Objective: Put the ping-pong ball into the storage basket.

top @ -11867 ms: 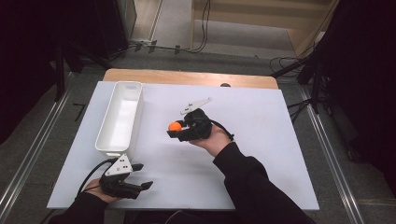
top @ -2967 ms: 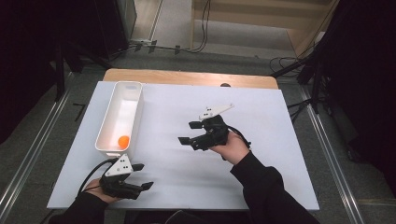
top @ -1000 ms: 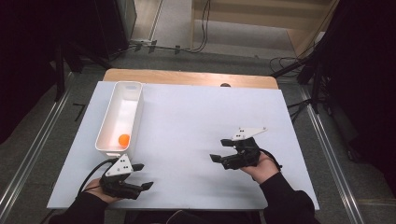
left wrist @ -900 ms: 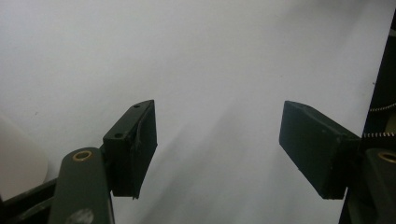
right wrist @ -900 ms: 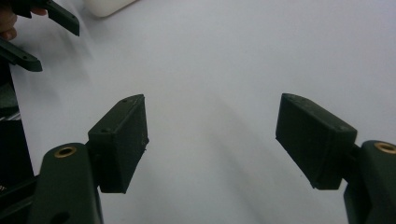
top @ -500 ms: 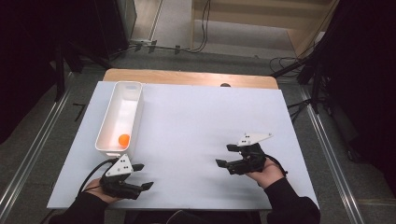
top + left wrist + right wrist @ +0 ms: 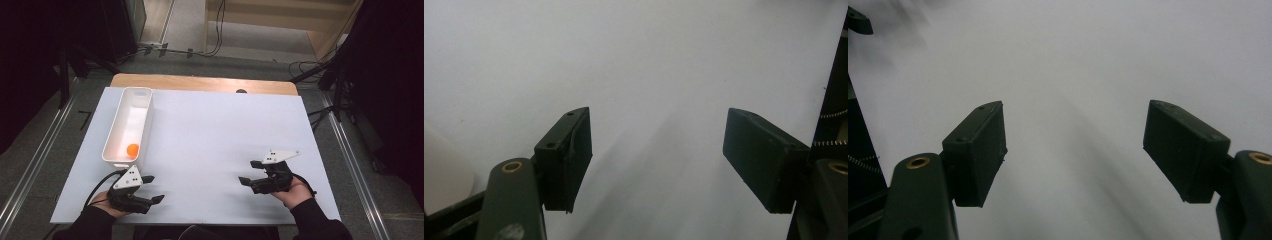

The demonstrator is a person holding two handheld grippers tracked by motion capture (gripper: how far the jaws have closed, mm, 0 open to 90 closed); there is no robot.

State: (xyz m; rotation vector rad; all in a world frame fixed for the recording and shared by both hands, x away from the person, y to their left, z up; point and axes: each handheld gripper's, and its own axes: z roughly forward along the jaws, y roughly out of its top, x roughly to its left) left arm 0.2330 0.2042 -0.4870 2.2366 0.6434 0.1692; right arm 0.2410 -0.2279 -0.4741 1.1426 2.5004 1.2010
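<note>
An orange ball (image 7: 132,149) lies inside the white bin (image 7: 114,145) at the table's (image 7: 215,130) left, well apart from both grippers. Your left gripper (image 7: 154,189) and right gripper (image 7: 249,172) rest low near the front edge, jaws spread, empty.

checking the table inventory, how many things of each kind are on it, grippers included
orange ball: 1
white bin: 1
grippers: 2, left gripper and right gripper, both open with nothing between the jaws
total: 4
</note>
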